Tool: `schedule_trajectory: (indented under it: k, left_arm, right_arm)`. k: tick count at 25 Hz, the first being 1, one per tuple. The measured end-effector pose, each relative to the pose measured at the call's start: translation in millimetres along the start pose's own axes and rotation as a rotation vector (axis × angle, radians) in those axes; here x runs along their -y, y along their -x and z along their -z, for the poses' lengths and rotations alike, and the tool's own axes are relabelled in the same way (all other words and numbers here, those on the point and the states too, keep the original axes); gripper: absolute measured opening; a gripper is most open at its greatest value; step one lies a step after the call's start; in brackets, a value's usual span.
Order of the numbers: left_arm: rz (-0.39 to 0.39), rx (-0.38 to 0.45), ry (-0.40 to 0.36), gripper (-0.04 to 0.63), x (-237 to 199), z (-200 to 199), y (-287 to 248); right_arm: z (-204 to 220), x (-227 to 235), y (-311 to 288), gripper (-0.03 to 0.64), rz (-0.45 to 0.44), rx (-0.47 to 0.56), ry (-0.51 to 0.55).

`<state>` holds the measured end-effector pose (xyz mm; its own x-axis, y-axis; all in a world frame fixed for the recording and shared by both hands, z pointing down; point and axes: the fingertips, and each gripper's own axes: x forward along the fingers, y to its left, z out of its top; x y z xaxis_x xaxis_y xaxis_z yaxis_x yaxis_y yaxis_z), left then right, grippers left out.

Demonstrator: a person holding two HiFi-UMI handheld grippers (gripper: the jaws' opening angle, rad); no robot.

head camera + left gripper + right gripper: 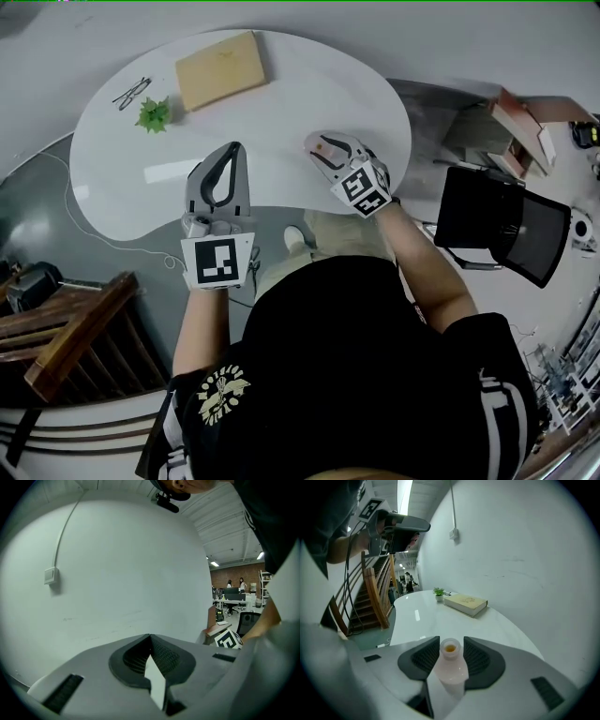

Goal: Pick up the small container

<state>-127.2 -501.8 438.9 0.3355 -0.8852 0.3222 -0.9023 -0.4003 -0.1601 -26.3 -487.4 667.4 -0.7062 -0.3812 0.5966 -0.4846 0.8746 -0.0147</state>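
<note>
Fingers (419, 660) of the right gripper (451, 640) pinch one small container (451, 670), while the left gripper's (150, 637) two fingers (169, 659) press together.

Open tabletop (309, 103); book (221, 67), plant (153, 114) along far edge

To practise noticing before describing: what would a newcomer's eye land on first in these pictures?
Most striking is the small container, pale with an orange-tinted mouth, upright between the jaws of the right tool at the edge of the white table. At the far end lie a tan book and a small green plant. The left tool, jaws together, faces a bare wall.
</note>
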Motion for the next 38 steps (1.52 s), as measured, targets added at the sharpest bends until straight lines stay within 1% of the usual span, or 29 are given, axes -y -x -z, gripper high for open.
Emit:
schedule_trajectory:
  k: [3, 8, 13, 16, 21, 24, 28, 32, 34, 38]
  left_arm:
    - [-0.009, -0.015, -0.002, 0.021, -2.8, 5.9, -0.2]
    - [-0.016, -0.023, -0.007, 0.021, -7.4, 10.4, 1.3]
    - [-0.016, -0.018, -0.013, 0.021, -6.9, 7.9, 7.5]
    - [-0.019, -0.008, -0.014, 0.021, -11.3, 5.6, 11.9]
    - [-0.017, 0.015, -0.017, 0.021, -13.8, -0.5, 18.5]
    - [-0.014, 0.029, -0.018, 0.021, -13.9, -4.5, 22.5]
    - [-0.017, 0.045, -0.019, 0.021, -15.3, -10.1, 31.4]
    - [-0.016, 0.018, -0.036, 0.021, -15.7, -10.7, 41.9]
    - [-0.014, 0.017, -0.036, 0.021, -14.0, -13.0, 46.9]
    - [-0.003, 0.029, -0.032, 0.021, -6.9, -18.2, 56.4]
  right_arm:
    - [8.1, -2.2, -8.4, 0.164, 0.007, -0.018, 0.030]
    - [9.9, -1.8, -12.0, 0.156, 0.022, 0.018, 0.023]
    - [9.2, -1.2, -8.4, 0.155, 0.051, -0.007, -0.015]
    - [4.2, -4.2, -4.0, 0.155, 0.046, -0.003, -0.048]
    - [-19.5, -12.2, 14.6, 0.155, 0.023, 0.012, -0.081]
    - [-40.3, -13.1, 30.1, 0.155, 0.028, 0.028, -0.103]
    - [-65.2, -12.4, 52.5, 0.155, 0.037, 0.032, -0.097]
    - [-81.4, -10.1, 73.3, 0.155, 0.036, 0.018, -0.111]
    - [-91.0, -9.7, 84.9, 0.155, 0.039, 0.018, -0.110]
    - [-117.5, -10.9, 109.1, 0.155, 0.039, 0.058, -0.104]
